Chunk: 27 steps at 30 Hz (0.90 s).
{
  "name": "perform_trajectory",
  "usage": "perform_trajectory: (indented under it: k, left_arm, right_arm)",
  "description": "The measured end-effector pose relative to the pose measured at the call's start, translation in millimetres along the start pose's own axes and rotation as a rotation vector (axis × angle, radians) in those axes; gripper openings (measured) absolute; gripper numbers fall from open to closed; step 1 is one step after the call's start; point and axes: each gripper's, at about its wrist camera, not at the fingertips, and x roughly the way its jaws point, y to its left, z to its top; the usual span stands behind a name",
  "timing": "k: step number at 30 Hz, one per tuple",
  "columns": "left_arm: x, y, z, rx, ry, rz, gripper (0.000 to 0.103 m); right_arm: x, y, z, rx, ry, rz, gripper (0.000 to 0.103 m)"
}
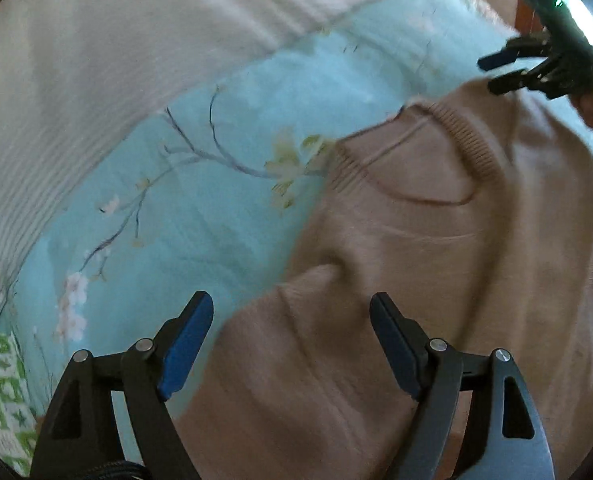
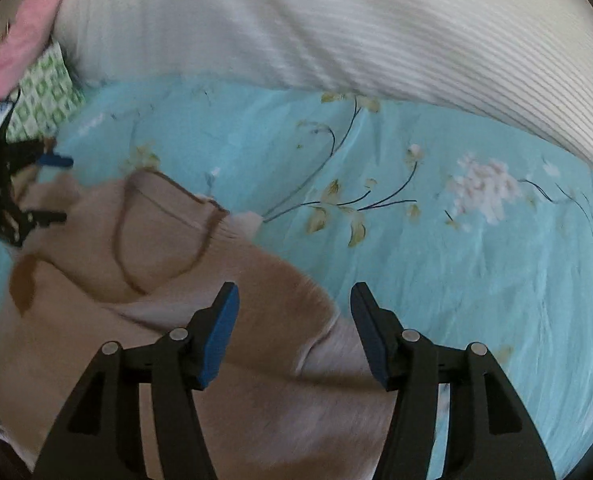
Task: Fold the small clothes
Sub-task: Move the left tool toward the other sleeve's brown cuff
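A beige knit sweater (image 1: 396, 280) lies flat on a light blue floral bedsheet (image 1: 200, 184), its ribbed neckline (image 1: 468, 148) towards the far side. My left gripper (image 1: 292, 312) is open and empty, hovering over the sweater's left shoulder. My right gripper (image 2: 294, 304) is open and empty over the sweater's right shoulder edge (image 2: 256, 280). Each gripper shows in the other's view: the right one (image 1: 496, 74) at top right, the left one (image 2: 58, 188) at far left, both with jaws apart.
A white striped duvet (image 1: 116, 60) lies bunched along the far side of the sheet, also in the right wrist view (image 2: 376, 28). A green-and-white patterned cloth (image 2: 44, 92) and a pink cloth (image 2: 28, 20) sit at the far left.
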Motion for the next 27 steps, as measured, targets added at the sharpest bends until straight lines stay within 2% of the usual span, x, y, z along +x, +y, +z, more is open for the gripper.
perform_trajectory:
  k: [1,2,3,4,5,6,7,10,12,14,16,18,21,23,25,26,27]
  left_arm:
    - [10.3,3.3,0.6,-0.001,0.023,-0.010,0.080]
    - [17.3,5.3,0.6,-0.003,0.034,-0.022,0.072]
    - [21.7,5.9,-0.7,-0.006,0.028,-0.058,0.058]
    - [21.8,4.3,-1.5,-0.009,0.010,-0.080,0.050]
    - [19.8,3.2,-2.6,-0.011,-0.011,-0.095,0.027]
    - [16.9,2.0,-4.1,-0.018,-0.040,-0.088,0.008]
    - [14.2,2.5,-5.7,-0.041,-0.066,-0.061,0.008]
    - [-5.6,13.6,-11.9,-0.109,-0.165,-0.031,0.006]
    - [-12.6,34.3,-17.1,-0.208,-0.209,-0.057,0.006]
    - [6.6,49.2,-21.9,-0.278,-0.167,-0.037,0.005]
    - [25.6,55.2,-25.7,-0.312,-0.133,-0.045,0.006]
    - [26.1,64.7,-27.6,-0.380,-0.162,-0.073,0.006]
    - [26.7,76.6,-30.9,-0.446,-0.157,-0.114,0.008]
    - [21.3,72.9,-35.2,-0.455,-0.144,-0.097,0.014]
    - [13.2,78.1,-31.6,-0.501,-0.126,-0.081,0.019]
    - [6.2,80.1,-34.8,-0.523,-0.129,-0.065,0.024]
    - [-1.4,81.5,-38.9,-0.551,-0.134,-0.045,0.033]
  right_arm:
    - [12.0,-2.1,0.7,-0.017,0.033,0.005,0.059]
    - [20.9,-2.9,0.3,-0.023,0.055,0.008,0.059]
    - [28.2,-3.5,-1.3,-0.028,0.075,0.004,0.059]
    - [32.3,-2.1,-5.1,-0.042,0.071,-0.010,0.058]
    - [30.9,0.7,-8.3,-0.059,0.051,-0.024,0.052]
    - [29.2,1.7,-10.2,-0.062,0.044,-0.030,0.025]
    - [26.4,-0.8,-12.0,-0.037,0.043,-0.029,0.008]
    - [12.4,-6.3,-10.5,-0.013,-0.003,-0.044,0.007]
    - [-1.5,-16.6,-8.6,0.045,-0.056,-0.047,0.007]
    - [-2.0,-28.5,-10.3,0.120,-0.089,-0.067,0.007]
    - [17.4,-33.4,-17.7,0.184,-0.056,-0.081,0.007]
    - [21.7,-31.7,-22.5,0.196,-0.077,-0.102,0.007]
    - [19.5,-30.7,-22.2,0.211,-0.071,-0.113,0.007]
    - [16.0,-29.7,-21.2,0.215,-0.056,-0.120,0.010]
    - [7.8,-29.2,-19.1,0.255,-0.051,-0.111,0.033]
    - [-1.5,-28.8,-20.6,0.278,-0.063,-0.133,0.037]
    - [-3.7,-27.6,-16.9,0.289,-0.075,-0.142,0.040]
